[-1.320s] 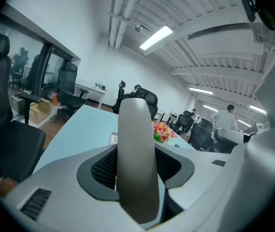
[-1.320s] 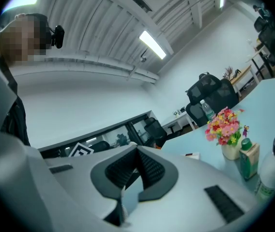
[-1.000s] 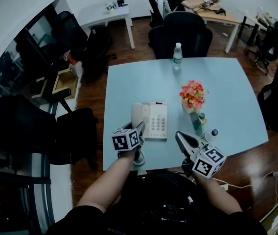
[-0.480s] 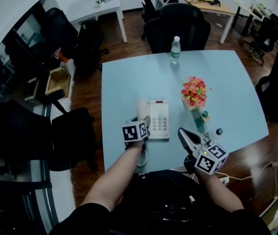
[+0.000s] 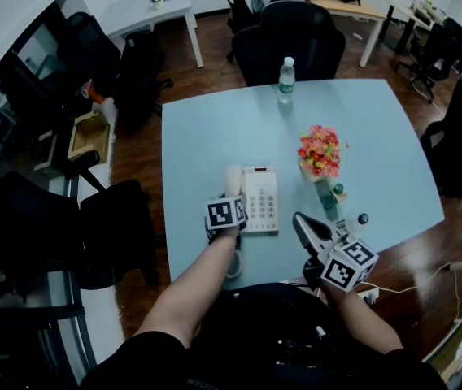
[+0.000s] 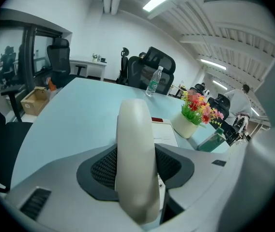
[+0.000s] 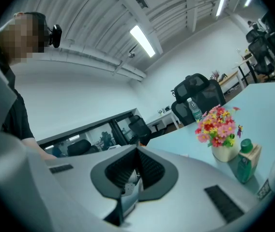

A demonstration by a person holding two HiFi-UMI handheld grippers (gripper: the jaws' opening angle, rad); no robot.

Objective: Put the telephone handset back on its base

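Observation:
A cream telephone handset (image 6: 135, 149) stands lengthwise between the jaws of my left gripper (image 6: 135, 167), whose pads press on its sides. In the head view the handset (image 5: 233, 179) shows just beyond the left gripper (image 5: 232, 198), over the left side of the white telephone base (image 5: 261, 201). Whether it touches the cradle I cannot tell. The base's keypad end (image 6: 164, 132) peeks out to the right of the handset. My right gripper (image 5: 303, 227) hovers near the table's front edge, right of the base, its jaws shut (image 7: 136, 154) with nothing between them.
The pale blue table (image 5: 377, 136) carries a pot of red and yellow flowers (image 5: 319, 153), a green bottle (image 5: 329, 202) and a small dark-capped bottle (image 5: 354, 220) right of the phone. A water bottle (image 5: 285, 80) stands at the far edge before a black office chair (image 5: 288, 39).
My left gripper has carried the handset forward and lower, in over the left side of the base. The right gripper has hardly shifted.

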